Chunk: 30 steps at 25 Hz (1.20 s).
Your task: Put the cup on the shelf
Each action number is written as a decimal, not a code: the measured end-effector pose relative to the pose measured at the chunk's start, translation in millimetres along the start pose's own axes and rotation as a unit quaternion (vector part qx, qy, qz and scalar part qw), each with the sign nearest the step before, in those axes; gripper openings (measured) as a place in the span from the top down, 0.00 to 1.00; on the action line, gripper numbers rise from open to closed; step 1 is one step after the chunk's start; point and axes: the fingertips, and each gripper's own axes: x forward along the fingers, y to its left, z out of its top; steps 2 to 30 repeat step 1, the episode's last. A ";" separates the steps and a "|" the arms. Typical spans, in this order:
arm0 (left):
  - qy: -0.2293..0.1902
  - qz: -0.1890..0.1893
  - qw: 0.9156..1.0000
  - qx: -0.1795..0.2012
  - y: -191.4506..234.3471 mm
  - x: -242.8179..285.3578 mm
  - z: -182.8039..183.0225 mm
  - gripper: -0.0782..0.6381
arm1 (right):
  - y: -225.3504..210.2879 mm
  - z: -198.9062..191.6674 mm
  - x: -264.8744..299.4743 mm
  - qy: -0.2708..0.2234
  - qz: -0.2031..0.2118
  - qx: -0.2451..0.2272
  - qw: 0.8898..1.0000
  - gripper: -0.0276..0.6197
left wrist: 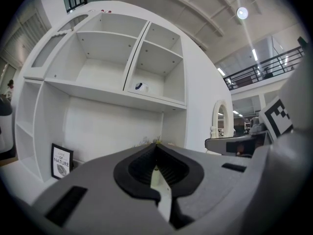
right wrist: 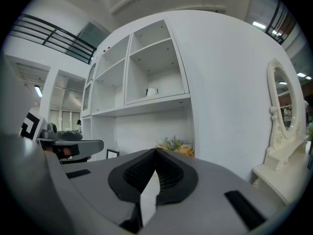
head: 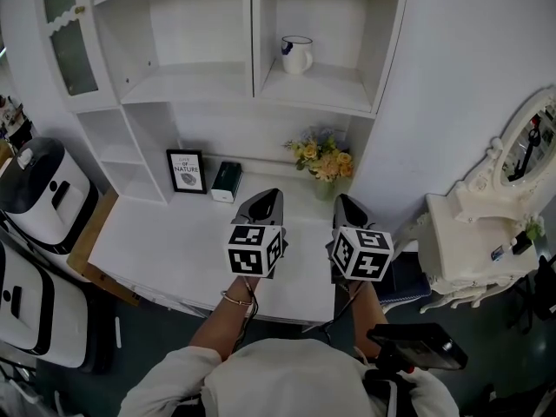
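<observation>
I hold my left gripper (head: pixel 266 200) and my right gripper (head: pixel 346 205) side by side over the white desk (head: pixel 165 246), close to each other but not touching, both pointing at the back wall of the white cabinet. In the left gripper view the jaws of that gripper (left wrist: pixel 156 153) meet at their tips with nothing between them, and the right gripper view shows the same for the other one (right wrist: pixel 155 153) – jaws together, empty. The cup (head: pixel 296 54) is white with a dark blue mark at its handle, and it stands upright on the shelf (head: pixel 323 95) in the upper right compartment, well above and apart from both grippers; it shows small in the left gripper view (left wrist: pixel 141 87) and the right gripper view (right wrist: pixel 152 91). On the desk below that shelf sits a bunch of yellow flowers (head: pixel 323 157) – to its left a green box (head: pixel 227 182) and a framed print (head: pixel 186 171) lean at the back wall.
</observation>
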 end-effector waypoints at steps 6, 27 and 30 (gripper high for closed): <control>0.000 0.000 1.000 0.000 0.4 1.7 0.8 0.88 | -0.2 1.1 1.9 0.000 0.001 -0.001 1.000 0.92; 0.000 0.000 1.000 0.000 0.4 1.7 0.8 0.88 | -0.2 1.1 1.9 0.000 0.001 -0.001 1.000 0.92; 0.000 0.000 1.000 0.000 0.4 1.7 0.8 0.88 | -0.2 1.1 1.9 0.000 0.001 -0.001 1.000 0.92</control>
